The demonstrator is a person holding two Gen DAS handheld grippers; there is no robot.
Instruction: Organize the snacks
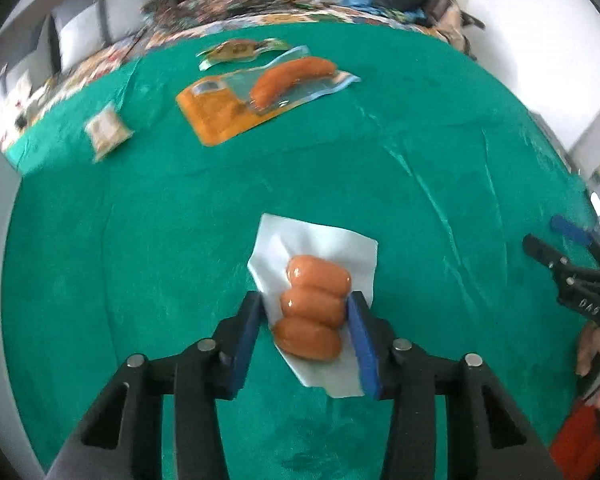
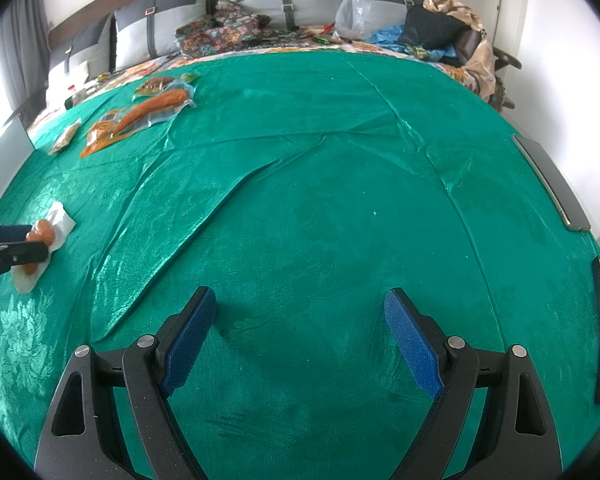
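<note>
A clear pack of three short sausages (image 1: 314,308) sits between the blue pads of my left gripper (image 1: 306,298), which is shut on it; the right pad presses the sausages and the left pad the plastic edge. In the right wrist view the same pack (image 2: 44,232) shows at the far left in the left gripper (image 2: 36,242), just above the green cloth (image 2: 320,208). My right gripper (image 2: 300,293) stands open over bare cloth with nothing between its fingers. It also shows at the right edge of the left wrist view as the right gripper (image 1: 552,238).
At the far left of the cloth lie a long sausage in an orange pack (image 1: 260,92), a green-edged pack (image 1: 236,50) and a small cracker pack (image 1: 106,130). Cushions, a plastic bag (image 2: 354,4) and clothes lie beyond. Dark flat devices (image 2: 552,180) sit at the right edge.
</note>
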